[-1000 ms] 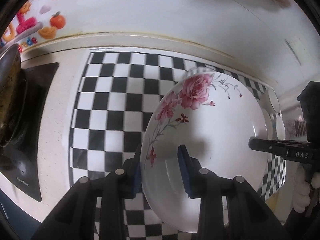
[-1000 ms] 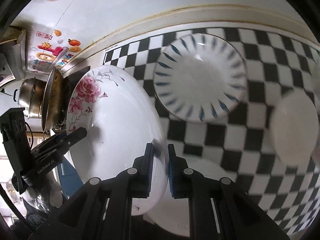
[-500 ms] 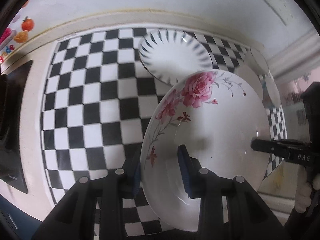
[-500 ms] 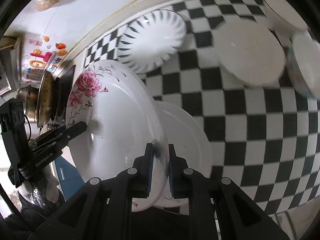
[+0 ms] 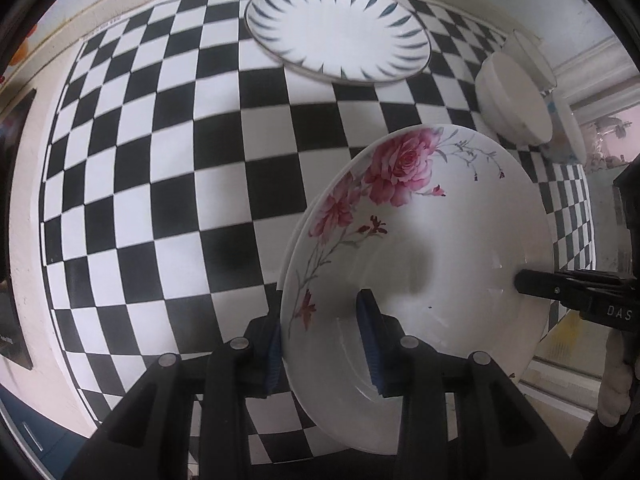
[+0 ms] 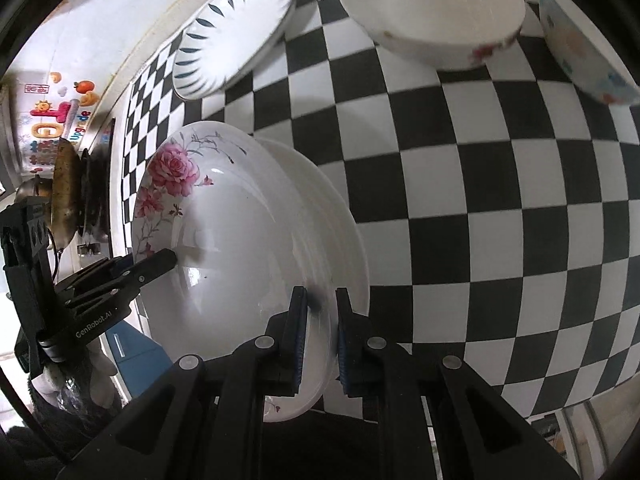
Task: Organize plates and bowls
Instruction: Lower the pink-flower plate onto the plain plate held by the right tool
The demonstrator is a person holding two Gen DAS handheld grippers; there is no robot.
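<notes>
A white plate with pink roses [image 5: 420, 240] is held between both grippers, low over the checkered cloth [image 5: 160, 160]. My left gripper [image 5: 322, 340] is shut on its near-left rim. On the opposite rim my right gripper [image 6: 320, 336] is shut too, and its fingers [image 5: 536, 284] show in the left wrist view. Directly under the rose plate [image 6: 224, 248] lies a plain white plate [image 6: 344, 240]; contact between the two I cannot tell. A plate with blue leaf strokes [image 5: 340, 36] lies at the back of the cloth.
A white bowl [image 6: 432, 12] and a patterned bowl [image 6: 580, 48] stand at the cloth's far right. A stove with a pan [image 6: 66, 196] is off to the left, below a wall with fruit stickers [image 6: 52, 120]. The counter's front edge is just behind the grippers.
Both grippers carried the rose plate away from the stove and down over the cloth, to above the plain white plate. The blue-stroke plate and the bowls came closer in view.
</notes>
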